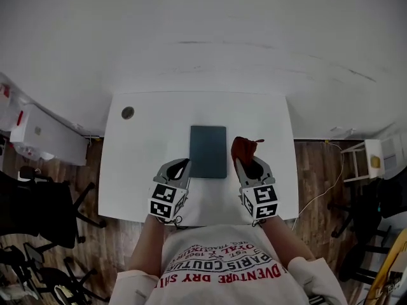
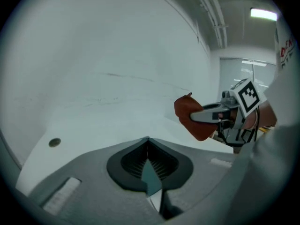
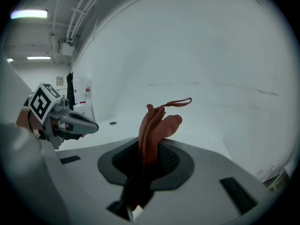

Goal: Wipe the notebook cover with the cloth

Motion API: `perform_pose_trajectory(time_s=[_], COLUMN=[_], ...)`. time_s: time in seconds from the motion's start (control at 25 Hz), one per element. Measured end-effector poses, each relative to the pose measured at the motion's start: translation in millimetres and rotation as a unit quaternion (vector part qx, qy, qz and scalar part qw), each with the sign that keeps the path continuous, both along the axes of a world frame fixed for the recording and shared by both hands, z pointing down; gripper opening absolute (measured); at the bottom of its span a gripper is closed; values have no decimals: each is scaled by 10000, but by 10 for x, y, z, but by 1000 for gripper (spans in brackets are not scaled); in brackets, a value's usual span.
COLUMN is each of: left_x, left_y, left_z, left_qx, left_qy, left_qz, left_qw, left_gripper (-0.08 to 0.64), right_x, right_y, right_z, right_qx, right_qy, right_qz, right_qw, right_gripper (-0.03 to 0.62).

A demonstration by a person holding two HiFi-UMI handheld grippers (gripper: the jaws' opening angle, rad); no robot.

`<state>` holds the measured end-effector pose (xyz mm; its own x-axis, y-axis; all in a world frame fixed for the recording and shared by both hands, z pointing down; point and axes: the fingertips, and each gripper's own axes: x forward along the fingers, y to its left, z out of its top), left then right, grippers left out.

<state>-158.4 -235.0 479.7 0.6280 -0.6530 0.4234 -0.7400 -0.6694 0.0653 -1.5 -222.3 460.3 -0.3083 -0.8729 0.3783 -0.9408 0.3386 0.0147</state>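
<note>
A dark teal notebook (image 1: 208, 151) lies flat in the middle of the white table (image 1: 140, 164). My left gripper (image 1: 180, 166) hovers at the notebook's near left corner, shut with nothing in it; in the left gripper view (image 2: 148, 140) a teal sliver of the notebook (image 2: 149, 178) shows between the pads. My right gripper (image 1: 247, 165) is just right of the notebook, shut on a rust-red cloth (image 1: 243, 147). In the right gripper view the cloth (image 3: 157, 124) stands bunched up out of the jaws (image 3: 150, 146), a loop at its top. The left gripper view also shows the cloth (image 2: 191, 118).
A small round grey disc (image 1: 128, 112) sits at the table's far left corner. A white wall rises behind the table. White boxes (image 1: 48, 135) and black chairs (image 1: 44, 215) stand on the floor to the left, a white stand (image 1: 369, 161) to the right.
</note>
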Motion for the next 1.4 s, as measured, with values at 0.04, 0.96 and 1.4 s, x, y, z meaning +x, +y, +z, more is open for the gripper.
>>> perform_pose_trajectory(time_s=[0.04,0.96,1.4], left_x=[-4,-126,-184], left_y=[-5,143,35], left_z=[-161,-1360,-1349], left_qx=[200,1681,1596], left_qy=[65,752,782], left_qz=[47,208,-75], left_qw=[9998,9827,9840], left_gripper=[9,9,9], right_x=[-25,-364,-304], right_y=[-8,74,6], right_z=[-112,-774,-784], right_qx=[175,824,885], right_qy=[36,-508,-403], right_qz=[-31,-433,-288], right_qw=[9998,9944,9948], right_gripper=[81,74,74])
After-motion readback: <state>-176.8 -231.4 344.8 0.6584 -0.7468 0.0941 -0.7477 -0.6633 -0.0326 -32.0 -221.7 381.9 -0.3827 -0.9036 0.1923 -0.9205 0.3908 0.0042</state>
